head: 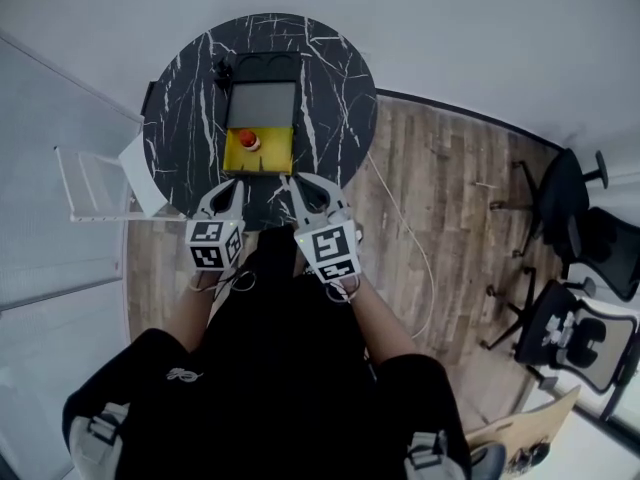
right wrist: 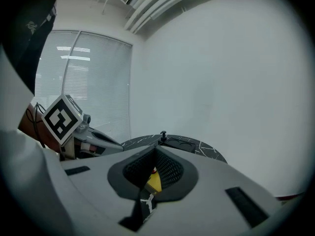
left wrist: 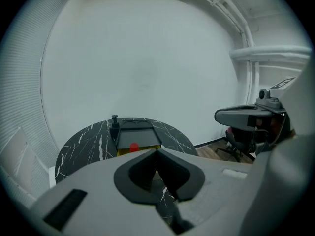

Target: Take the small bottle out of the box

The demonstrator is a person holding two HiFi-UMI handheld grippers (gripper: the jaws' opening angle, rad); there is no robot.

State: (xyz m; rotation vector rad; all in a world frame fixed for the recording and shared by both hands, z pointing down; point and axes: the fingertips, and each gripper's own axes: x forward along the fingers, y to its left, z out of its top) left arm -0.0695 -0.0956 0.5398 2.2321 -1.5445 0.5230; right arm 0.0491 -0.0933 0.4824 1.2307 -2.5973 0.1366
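I had both claws parked at the near edge of the round black marbled surface [head: 180, 118], side by side, neither touching the box. Left claw [head: 230, 186] was pressed together with nothing between the tips; same for the right claw [head: 305, 183], tips meeting and empty (its own view only showed a sliver of yellow through the gap below them). The small bottle [head: 248, 140], red cap up, stood inside the yellow box [head: 275, 156], toward its left side, just beyond the claws. A grey tray [head: 262, 103] lay directly behind the box. Office chairs [head: 575, 218] stood off to the right on the wooden floor [head: 440, 198].
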